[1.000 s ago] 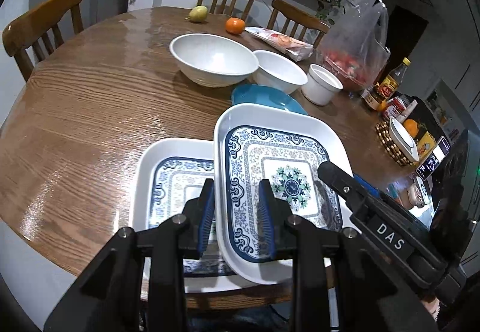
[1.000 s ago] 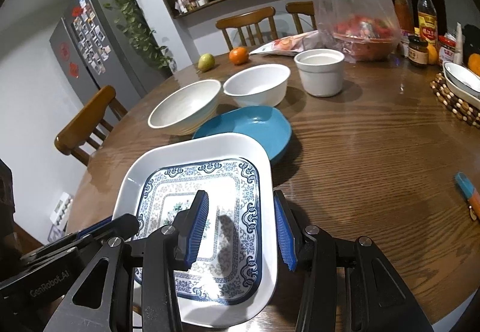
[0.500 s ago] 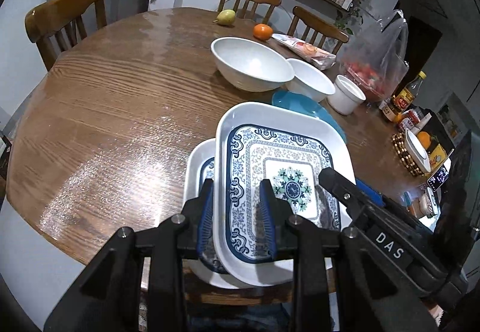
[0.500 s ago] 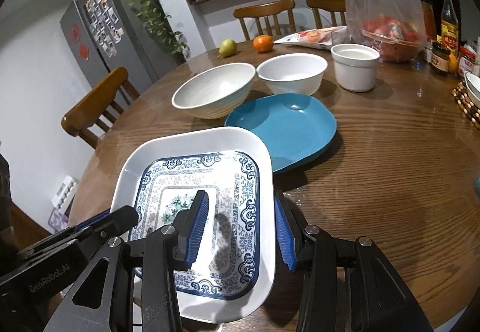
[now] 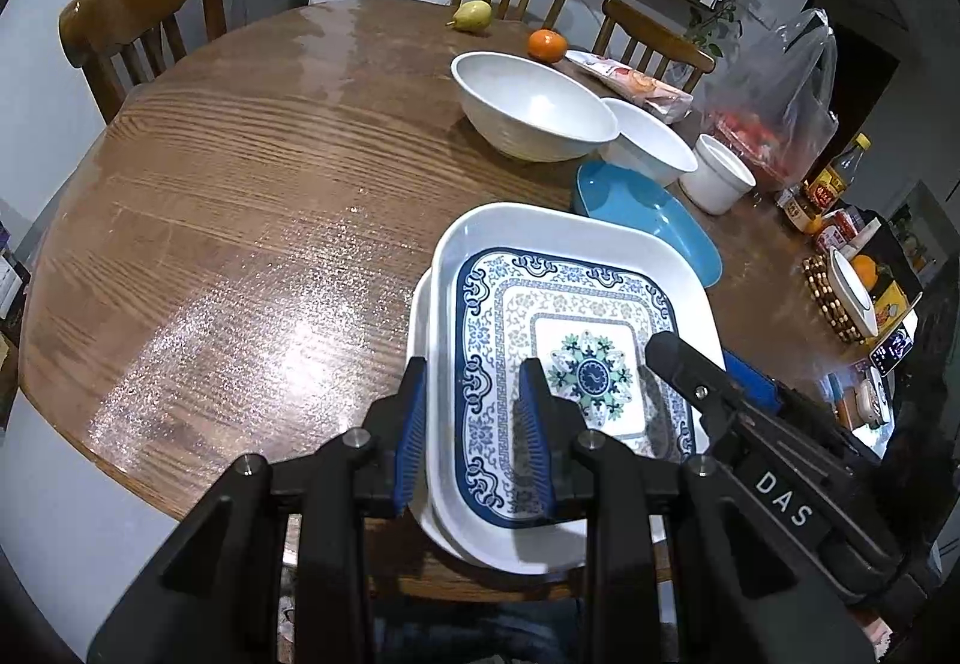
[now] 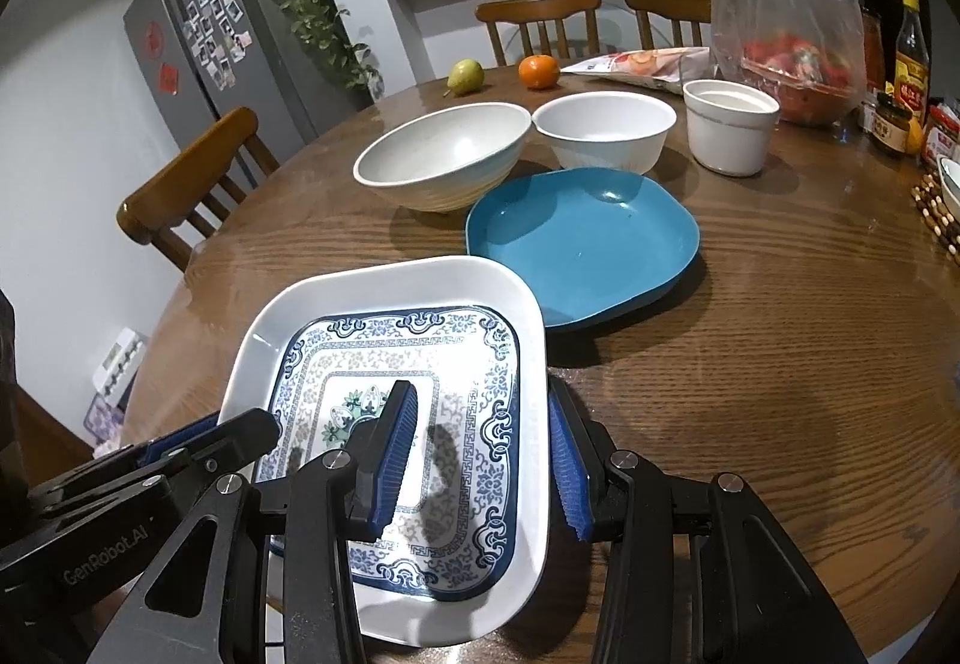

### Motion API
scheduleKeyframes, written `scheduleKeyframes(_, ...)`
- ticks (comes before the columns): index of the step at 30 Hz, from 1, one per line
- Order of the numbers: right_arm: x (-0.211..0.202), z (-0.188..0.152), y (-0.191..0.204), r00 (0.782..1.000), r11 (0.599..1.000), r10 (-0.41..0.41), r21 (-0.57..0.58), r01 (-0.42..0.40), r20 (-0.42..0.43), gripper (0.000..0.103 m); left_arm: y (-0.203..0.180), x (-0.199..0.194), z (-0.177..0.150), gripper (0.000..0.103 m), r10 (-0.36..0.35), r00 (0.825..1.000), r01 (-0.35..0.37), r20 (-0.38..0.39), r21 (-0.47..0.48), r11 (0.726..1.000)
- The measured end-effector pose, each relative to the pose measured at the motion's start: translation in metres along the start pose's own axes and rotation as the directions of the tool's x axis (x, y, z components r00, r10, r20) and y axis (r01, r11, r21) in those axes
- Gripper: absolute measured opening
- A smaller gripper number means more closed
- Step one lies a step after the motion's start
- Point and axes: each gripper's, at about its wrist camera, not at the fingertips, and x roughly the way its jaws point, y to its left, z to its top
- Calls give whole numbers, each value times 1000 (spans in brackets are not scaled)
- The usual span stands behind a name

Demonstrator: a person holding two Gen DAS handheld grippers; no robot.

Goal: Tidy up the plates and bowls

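A white rectangular plate with a blue pattern (image 5: 576,316) (image 6: 420,340) is held between both grippers, over a matching plate whose rim (image 5: 418,316) shows just under it at the table's near edge. My left gripper (image 5: 474,424) is shut on the top plate's left rim. My right gripper (image 6: 480,448) is shut on its right rim. Behind lie a blue plate (image 5: 648,211) (image 6: 582,238), a large white bowl (image 5: 531,103) (image 6: 441,154), a smaller white bowl (image 5: 651,139) (image 6: 603,127) and a white cup (image 5: 717,172) (image 6: 729,124).
The round wooden table (image 5: 240,196) carries a pear (image 5: 471,13), an orange (image 5: 546,45), a snack packet (image 5: 630,79), a plastic bag of red food (image 6: 792,22), and bottles and jars (image 6: 900,64) at the right. Chairs (image 5: 144,16) stand around it.
Both grippers have carried the patterned plate leftward until it sits almost squarely over the second patterned plate, which now shows only as a thin rim.
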Motion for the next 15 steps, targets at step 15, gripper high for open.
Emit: scheduleKeyframes(15,5,-5,4,999,999,-28,-22,27,-25,46,1,3,-2,30,8,1000,-8,-15,14,1000)
